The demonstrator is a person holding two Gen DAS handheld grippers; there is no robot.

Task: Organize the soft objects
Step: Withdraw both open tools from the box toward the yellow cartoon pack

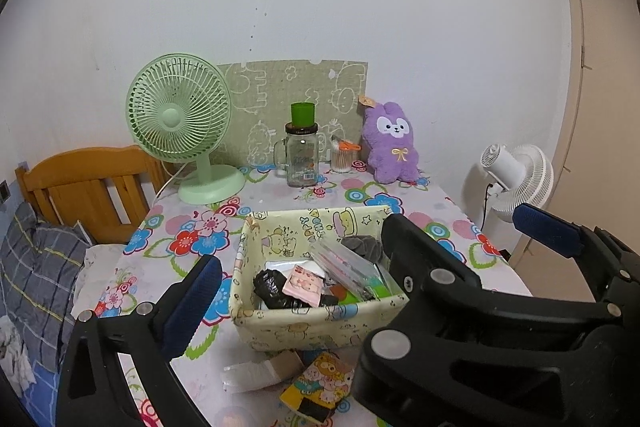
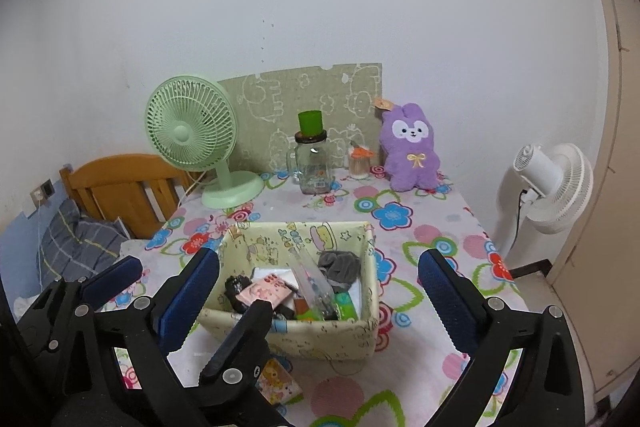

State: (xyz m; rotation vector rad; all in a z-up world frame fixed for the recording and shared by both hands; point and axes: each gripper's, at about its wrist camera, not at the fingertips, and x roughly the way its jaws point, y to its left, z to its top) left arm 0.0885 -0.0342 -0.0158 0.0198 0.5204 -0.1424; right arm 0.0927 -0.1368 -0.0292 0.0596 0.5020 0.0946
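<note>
Both grippers are held open and empty above the near edge of the desk [image 2: 436,359]: the left gripper [image 1: 300,291] hangs at the near-left corner of the fabric storage box [image 1: 320,323], and the right gripper [image 2: 320,291] is spread wide across that box, one finger to each side

A grey soft bundle [image 2: 340,267] lies inside the box toward its back right, with packets and a clear case [image 2: 312,283] crowded against it; its long axis cannot be told from its crumpled shape

The purple plush rabbit [image 2: 410,151] is seen well behind, upright at the wall, long axis vertical, face turned toward the cameras

Risk is judged highest in a reach past the box: the soft walls could be caught by a finger and the box dragged, and the glass jar [image 2: 314,167] with the green cup [image 2: 310,123] balanced on top could be knocked over, since it stands near the rabbit
</note>
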